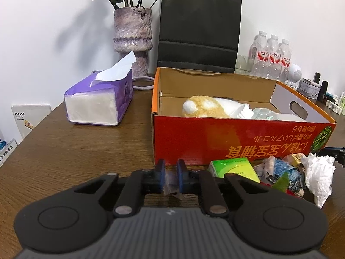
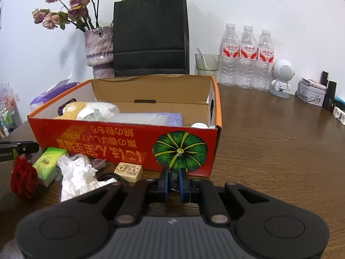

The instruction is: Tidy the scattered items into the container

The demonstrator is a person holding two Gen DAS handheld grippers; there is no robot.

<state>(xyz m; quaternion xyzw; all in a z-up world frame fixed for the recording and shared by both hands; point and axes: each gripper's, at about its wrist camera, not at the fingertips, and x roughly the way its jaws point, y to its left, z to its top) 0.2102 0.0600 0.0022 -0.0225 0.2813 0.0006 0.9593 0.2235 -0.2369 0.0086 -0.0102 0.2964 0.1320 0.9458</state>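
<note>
A red and orange cardboard box [image 1: 237, 138] [image 2: 120, 138] stands open on the brown table, holding a plush toy [image 1: 204, 108] [image 2: 75, 109] and other items. My left gripper [image 1: 171, 168] is shut on a small clear plastic bag [image 1: 171, 183] in front of the box. My right gripper [image 2: 173, 176] is shut on a small dark packet [image 2: 173, 181] before the box's front wall. Scattered in front of the box lie a green box [image 1: 234, 168] [image 2: 48, 161], crumpled white tissue [image 1: 319, 177] [image 2: 75, 177], a tan block [image 2: 129, 171], a red flower [image 2: 23, 177] and wrappers [image 1: 278, 172].
A purple tissue pack [image 1: 99, 101] lies left of the box. Behind it stand a vase of dried roses [image 1: 132, 36] [image 2: 99, 49] and a black paper bag [image 1: 199, 28] [image 2: 149, 34]. Water bottles [image 2: 245, 58], a glass [image 2: 206, 64], a white speaker figure [image 2: 281, 77] and small tins [image 2: 311, 92] stand back right.
</note>
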